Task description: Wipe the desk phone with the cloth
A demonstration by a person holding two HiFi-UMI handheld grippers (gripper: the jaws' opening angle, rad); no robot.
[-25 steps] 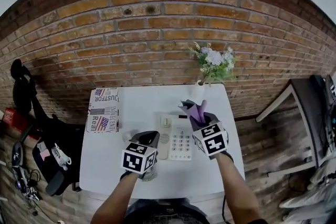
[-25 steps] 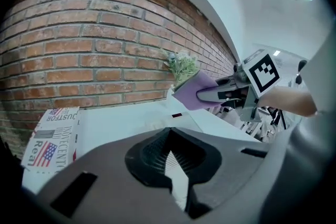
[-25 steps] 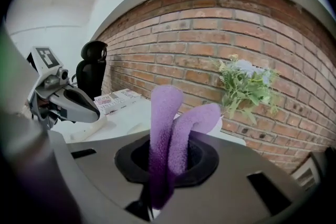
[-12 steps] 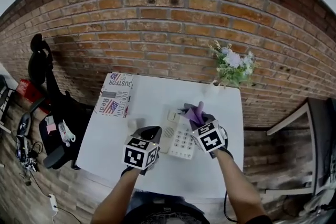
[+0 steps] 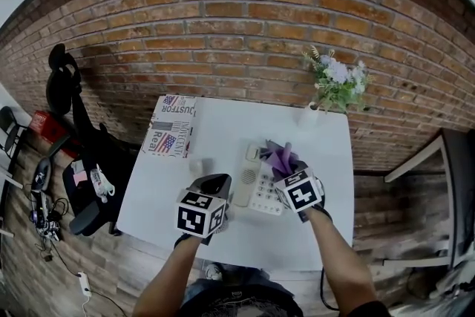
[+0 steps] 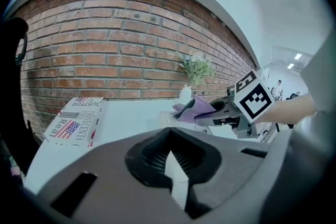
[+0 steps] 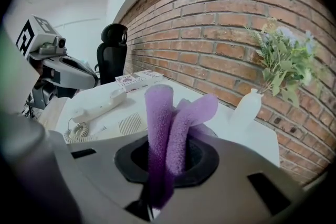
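Observation:
A white desk phone [image 5: 260, 193] sits on the white table [image 5: 215, 148], with its handset [image 5: 245, 178] along its left side. My right gripper [image 5: 286, 168] hovers over the phone's far right part, shut on a folded purple cloth [image 5: 280, 154] that sticks up from its jaws. In the right gripper view the cloth [image 7: 168, 113] stands upright, with the handset [image 7: 100, 105] and coiled cord [image 7: 79, 134] to the left. My left gripper [image 5: 215, 183] hangs just left of the phone, jaws together and holding nothing. The left gripper view shows the right gripper [image 6: 210, 111] with the cloth [image 6: 193, 108].
A printed cardboard box [image 5: 172, 134] lies at the table's far left corner. A white vase with flowers [image 5: 335, 85] stands at the far right corner against the brick wall. A black office chair [image 5: 78, 152] and bags stand on the floor to the left.
The head camera has swung, so the table sits further right and lower in view. Both grippers keep their places by the phone, the right one still holding the cloth.

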